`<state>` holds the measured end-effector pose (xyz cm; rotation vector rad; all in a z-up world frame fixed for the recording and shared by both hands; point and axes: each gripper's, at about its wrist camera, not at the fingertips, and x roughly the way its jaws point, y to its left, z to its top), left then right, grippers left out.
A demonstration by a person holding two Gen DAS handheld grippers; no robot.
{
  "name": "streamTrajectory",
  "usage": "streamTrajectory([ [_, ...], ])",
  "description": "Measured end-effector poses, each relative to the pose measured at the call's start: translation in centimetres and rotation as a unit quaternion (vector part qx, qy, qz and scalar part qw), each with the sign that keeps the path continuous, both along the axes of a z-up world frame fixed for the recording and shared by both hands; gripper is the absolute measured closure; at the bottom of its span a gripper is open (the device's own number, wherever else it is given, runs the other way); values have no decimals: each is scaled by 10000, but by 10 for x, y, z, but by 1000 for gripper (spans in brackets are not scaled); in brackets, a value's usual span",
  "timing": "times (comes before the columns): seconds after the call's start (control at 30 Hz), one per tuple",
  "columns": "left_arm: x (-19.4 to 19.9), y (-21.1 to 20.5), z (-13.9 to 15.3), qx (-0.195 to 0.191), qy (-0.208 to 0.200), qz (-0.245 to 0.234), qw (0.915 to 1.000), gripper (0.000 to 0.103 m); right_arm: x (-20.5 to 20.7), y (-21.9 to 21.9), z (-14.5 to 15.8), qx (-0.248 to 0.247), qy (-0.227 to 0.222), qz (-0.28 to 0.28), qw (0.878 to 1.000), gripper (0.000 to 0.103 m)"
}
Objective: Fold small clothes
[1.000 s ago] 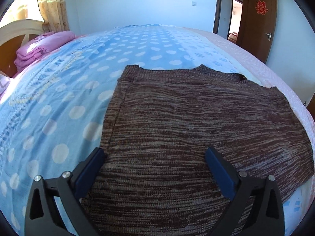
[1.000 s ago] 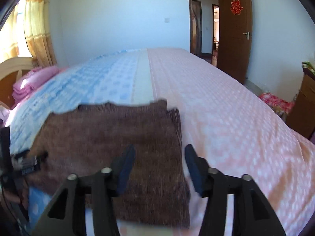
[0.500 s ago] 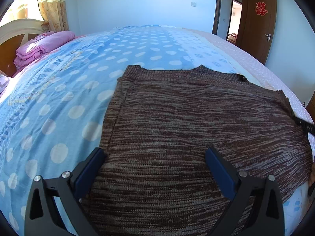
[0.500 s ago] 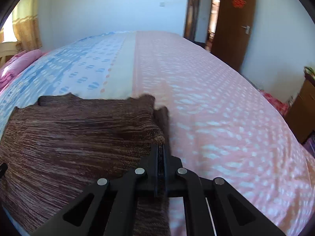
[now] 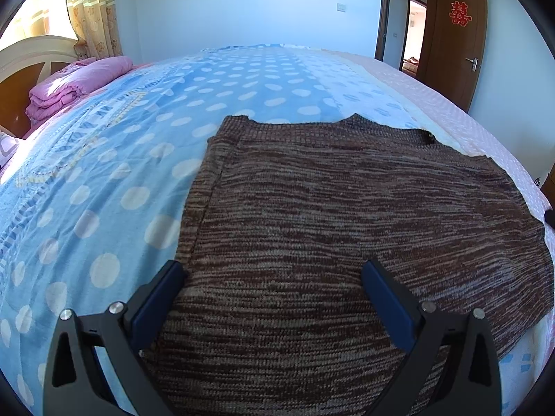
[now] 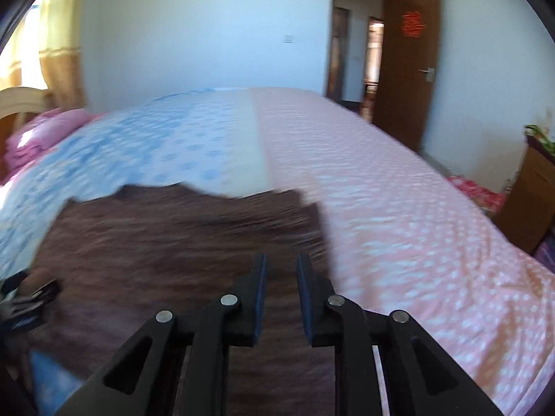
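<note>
A brown knitted sweater (image 5: 347, 215) lies flat on the bed, partly folded, its neckline at the far edge. My left gripper (image 5: 274, 277) is wide open just above the sweater's near left part, empty. In the right wrist view the sweater (image 6: 166, 253) is blurred by motion. My right gripper (image 6: 281, 270) hovers over the sweater's right part with its jaws slightly apart and nothing between them. The left gripper's body (image 6: 24, 301) shows at the left edge of that view.
The bed has a blue dotted cover (image 5: 104, 173) on the left and a pink one (image 6: 399, 225) on the right. Folded pink bedding (image 5: 69, 90) lies by the headboard. A brown door (image 5: 458, 41) stands open at the far right. A wooden cabinet (image 6: 527, 194) stands beside the bed.
My right gripper shut on the sweater's right edge half a second ago, then let go, opened slightly and pulled back. My left gripper has stayed open in place.
</note>
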<state>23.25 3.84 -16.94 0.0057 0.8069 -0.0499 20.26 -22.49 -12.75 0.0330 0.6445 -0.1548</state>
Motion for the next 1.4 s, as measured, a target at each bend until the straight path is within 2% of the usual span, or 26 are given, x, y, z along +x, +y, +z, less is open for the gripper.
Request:
streamTrajectory([
  [0.13, 0, 0, 0, 9, -1, -10, 10000, 0, -6, 38, -25, 105, 207, 511, 9984, 85],
  [0.2, 1, 0, 0, 7, 1, -12, 10000, 0, 0, 53, -53, -7, 501, 626, 9968, 84],
  [0.23, 1, 0, 1, -16, -1, -19, 10000, 0, -6, 56, -57, -153, 302, 595, 9977, 84],
  [0.3, 0, 4, 2, -163, -22, -56, 9998, 0, -8, 63, -58, -273, 253, 589, 9976, 82],
  [0.37, -5, 17, 6, -683, -148, -130, 9975, 0, -9, 62, -58, -235, 256, 603, 9976, 81],
  [0.4, -7, 29, 10, -1083, -244, -144, 9937, 0, -11, 60, -58, -164, 224, 619, 9977, 80],
  [0.5, -10, 66, 20, -2079, -430, 87, 9772, 0, -13, 50, -58, 199, 164, 688, 9973, 78],
  [0.57, -4, 87, 26, -2419, -488, 407, 9682, 0, -13, 44, -62, 341, 137, 723, 9967, 77],
  [0.63, 11, 92, 26, -2378, -236, 471, 9699, 3, -12, 45, -62, 359, 141, 748, 9965, 75],
  [0.67, 22, 89, 25, -2288, -90, 446, 9724, 11, -9, 49, -62, 328, 150, 753, 9965, 74],
  [0.7, 27, 85, 23, -2198, -15, 412, 9747, 15, -9, 51, -62, 275, 162, 751, 9967, 73],
  [0.77, 43, 69, 15, -1818, 223, 336, 9825, 21, -9, 54, -62, 173, 179, 745, 9969, 72],
  [0.8, 48, 64, 6, -1752, 398, 312, 9832, 22, -9, 55, -62, 140, 181, 740, 9970, 72],
  [0.87, 49, 52, 3, -1428, 357, 317, 9886, 22, -9, 55, -61, 147, 183, 744, 9969, 72],
  [0.9, 50, 48, 3, -1391, 412, 212, 9892, 22, -9, 54, -62, 173, 183, 748, 9969, 72],
  [1.0, 50, 55, 2, -1576, 486, 227, 9860, 33, -8, 53, -61, 181, 193, 740, 9969, 71],
  [1.07, 47, 64, 2, -1797, 508, 281, 9820, 50, -8, 55, -61, 127, 201, 723, 9971, 71],
  [1.13, 45, 71, 1, -1989, 528, 328, 9781, 55, -8, 56, -61, 93, 202, 711, 9972, 71],
  [1.17, 46, 72, 2, -1973, 534, 341, 9783, 62, -8, 56, -61, 97, 202, 711, 9972, 71],
  [1.23, 51, 69, 4, -1821, 501, 335, 9814, 69, -8, 55, -61, 113, 205, 715, 9972, 71],
  [1.3, 51, 58, 7, -1524, 450, 276, 9869, 70, -8, 54, -61, 129, 196, 716, 9972, 71],
  [1.33, 47, 49, 10, -1258, 408, 249, 9909, 70, -8, 54, -61, 137, 194, 717, 9971, 71],
  [1.4, 45, 40, 12, -915, 347, 342, 9946, 64, -9, 54, -61, 150, 195, 716, 9971, 70],
])
